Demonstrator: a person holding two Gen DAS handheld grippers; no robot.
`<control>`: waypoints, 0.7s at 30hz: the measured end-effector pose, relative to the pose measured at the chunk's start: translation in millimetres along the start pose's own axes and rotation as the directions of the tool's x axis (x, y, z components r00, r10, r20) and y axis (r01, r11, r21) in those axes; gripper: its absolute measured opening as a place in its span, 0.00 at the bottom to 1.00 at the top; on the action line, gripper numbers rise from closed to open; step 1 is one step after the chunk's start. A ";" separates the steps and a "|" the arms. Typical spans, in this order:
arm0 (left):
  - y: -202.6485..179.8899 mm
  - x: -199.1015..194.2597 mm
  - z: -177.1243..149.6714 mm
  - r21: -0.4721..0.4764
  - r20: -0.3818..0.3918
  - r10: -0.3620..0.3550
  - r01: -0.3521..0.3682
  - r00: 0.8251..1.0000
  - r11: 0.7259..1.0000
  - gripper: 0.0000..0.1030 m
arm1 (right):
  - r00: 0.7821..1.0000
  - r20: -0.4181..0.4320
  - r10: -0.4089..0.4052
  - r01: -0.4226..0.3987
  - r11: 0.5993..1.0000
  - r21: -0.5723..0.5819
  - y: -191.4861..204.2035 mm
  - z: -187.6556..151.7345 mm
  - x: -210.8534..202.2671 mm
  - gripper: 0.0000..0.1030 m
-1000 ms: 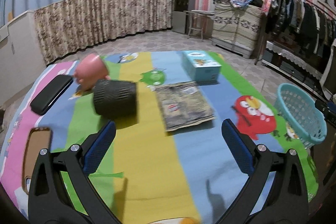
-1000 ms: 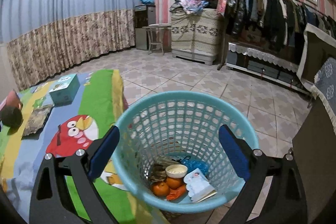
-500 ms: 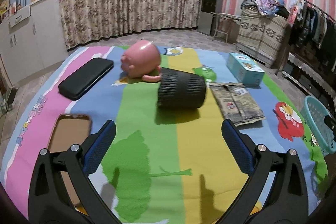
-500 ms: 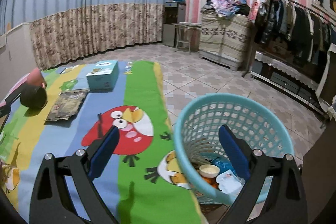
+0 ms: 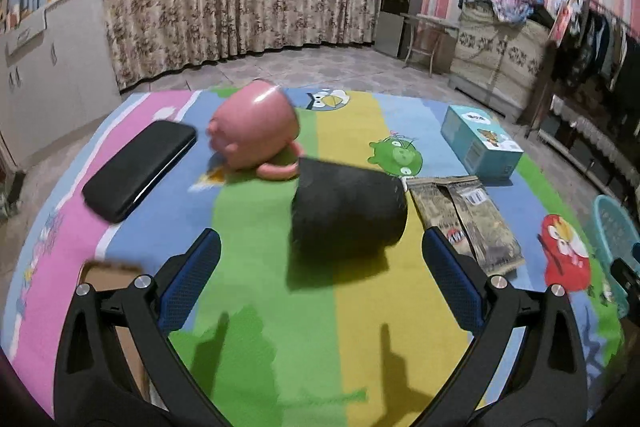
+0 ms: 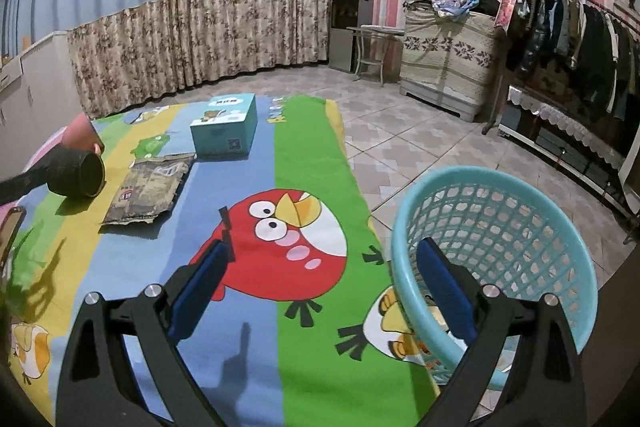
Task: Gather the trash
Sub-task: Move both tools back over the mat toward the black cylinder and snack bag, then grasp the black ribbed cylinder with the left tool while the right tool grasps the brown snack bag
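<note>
A flat, crumpled brown-grey wrapper (image 5: 466,223) lies on the cartoon-print table cover, right of a black ribbed cup (image 5: 346,213) lying on its side; it also shows in the right wrist view (image 6: 150,187). My left gripper (image 5: 320,279) is open and empty, hovering just short of the black cup. My right gripper (image 6: 320,287) is open and empty above the red bird print, beside the light blue mesh basket (image 6: 516,223) at the table's right edge. The basket's contents are mostly hidden.
A pink mug (image 5: 256,131) lies tipped behind the black cup. A black case (image 5: 140,169) and a brown phone case (image 5: 108,271) lie at the left. A teal box (image 5: 480,145) stands at the far right. Tiled floor, cabinets and a clothes rack surround the table.
The left gripper has swung left and closed in on the black cup and pink mug. The right gripper has swung left from over the basket to over the table cover.
</note>
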State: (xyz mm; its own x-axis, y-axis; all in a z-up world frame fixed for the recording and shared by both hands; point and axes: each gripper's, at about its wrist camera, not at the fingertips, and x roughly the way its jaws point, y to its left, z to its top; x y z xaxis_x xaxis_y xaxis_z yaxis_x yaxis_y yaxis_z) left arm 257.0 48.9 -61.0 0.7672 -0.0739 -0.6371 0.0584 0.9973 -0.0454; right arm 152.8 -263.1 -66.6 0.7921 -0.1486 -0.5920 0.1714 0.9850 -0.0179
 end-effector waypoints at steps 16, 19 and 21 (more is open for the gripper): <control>-20.7 48.2 9.8 0.045 -0.062 0.000 0.003 0.998 0.999 0.70 | 0.999 -0.036 0.000 0.000 1.000 -0.009 12.7 -0.4 9.3 0.91; -22.5 41.6 8.5 0.066 -0.043 0.015 -0.012 0.999 0.998 0.70 | 0.999 -0.035 0.002 -0.003 1.000 -0.012 17.0 1.5 9.3 0.91; -21.2 32.0 6.5 0.077 -0.025 0.022 -0.020 0.999 0.997 0.70 | 0.999 -0.034 0.010 -0.010 1.000 -0.010 20.4 2.1 9.1 0.91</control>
State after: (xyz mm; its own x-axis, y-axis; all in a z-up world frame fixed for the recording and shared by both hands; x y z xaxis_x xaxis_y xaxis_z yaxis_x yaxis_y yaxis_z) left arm 284.5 25.3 -75.5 0.7521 -0.0521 -0.6570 0.0920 0.9954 0.0263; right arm 164.7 -244.6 -70.7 0.7734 -0.1362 -0.6191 0.1574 0.9873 -0.0205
